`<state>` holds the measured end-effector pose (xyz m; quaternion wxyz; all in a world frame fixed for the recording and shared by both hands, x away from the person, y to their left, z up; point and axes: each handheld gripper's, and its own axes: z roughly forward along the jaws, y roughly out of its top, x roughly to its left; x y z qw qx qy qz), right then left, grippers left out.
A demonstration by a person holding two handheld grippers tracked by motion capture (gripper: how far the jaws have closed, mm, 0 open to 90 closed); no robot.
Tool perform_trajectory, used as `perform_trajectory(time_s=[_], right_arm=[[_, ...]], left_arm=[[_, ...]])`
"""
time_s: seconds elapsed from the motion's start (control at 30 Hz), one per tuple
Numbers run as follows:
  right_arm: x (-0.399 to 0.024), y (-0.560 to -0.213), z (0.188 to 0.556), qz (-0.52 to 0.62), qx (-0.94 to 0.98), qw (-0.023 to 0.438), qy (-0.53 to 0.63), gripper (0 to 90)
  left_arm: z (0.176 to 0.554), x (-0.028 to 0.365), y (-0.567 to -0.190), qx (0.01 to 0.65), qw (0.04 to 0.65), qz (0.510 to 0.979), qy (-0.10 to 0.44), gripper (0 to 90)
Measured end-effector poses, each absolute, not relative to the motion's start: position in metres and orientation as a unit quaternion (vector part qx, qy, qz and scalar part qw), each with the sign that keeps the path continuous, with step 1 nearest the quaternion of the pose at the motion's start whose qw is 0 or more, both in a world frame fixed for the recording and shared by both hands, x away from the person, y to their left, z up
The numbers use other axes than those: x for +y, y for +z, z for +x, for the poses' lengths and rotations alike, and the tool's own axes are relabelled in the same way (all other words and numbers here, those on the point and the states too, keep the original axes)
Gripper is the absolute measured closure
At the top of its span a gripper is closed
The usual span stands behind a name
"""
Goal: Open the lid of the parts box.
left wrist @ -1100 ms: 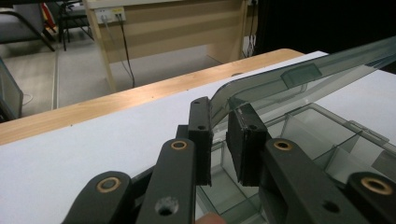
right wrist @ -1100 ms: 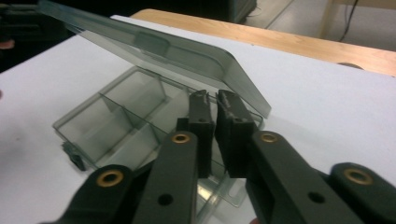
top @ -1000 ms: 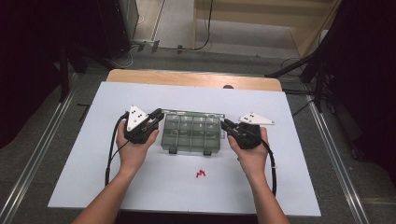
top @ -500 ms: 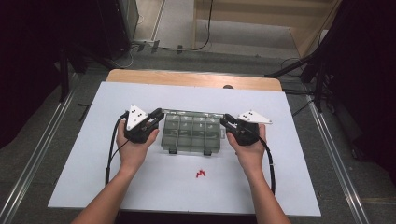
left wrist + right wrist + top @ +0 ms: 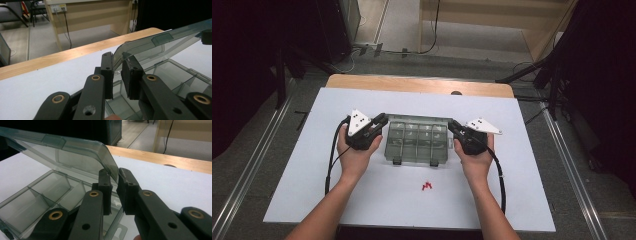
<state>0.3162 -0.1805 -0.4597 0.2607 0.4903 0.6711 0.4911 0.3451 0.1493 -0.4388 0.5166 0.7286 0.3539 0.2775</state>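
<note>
Red pieces: a small cluster on the white mat, nearest the person, between the 2 forearms and apart from the box.

Clear compartment box: smoke-tinted plastic, set on the mat midway between the 2 hands, with 2 dark latches on its near edge. The inner dividers form several cells; their contents cannot be told.

Lid: the same clear plastic, lifted off the base and tilted, with the compartments open beneath it in both gripper views.

Left gripper: at the box's left end, held in the left hand. In the left gripper view its 2 jaws are clamped on the rounded corner of the lid's edge.

Right gripper: at the box's right end, held in the right hand. Its jaws have just been closing; in the right gripper view the lid's corner edge sits between the pads, which pinch it.

Table: a wooden edge shows beyond the mat's far side.

Floor: grey, with cables, beyond the table.
</note>
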Motion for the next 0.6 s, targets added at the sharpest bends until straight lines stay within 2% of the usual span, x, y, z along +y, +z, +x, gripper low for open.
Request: perform_trajectory(time_s=[0.6], right_arm=[[-0.179, -0.461, 0.321, 0.505, 0.659, 0.258, 0.494, 81.3]], left_arm=[[0.368, 0.141, -0.464, 0.392, 0.487, 0.734, 0.266, 79.2]])
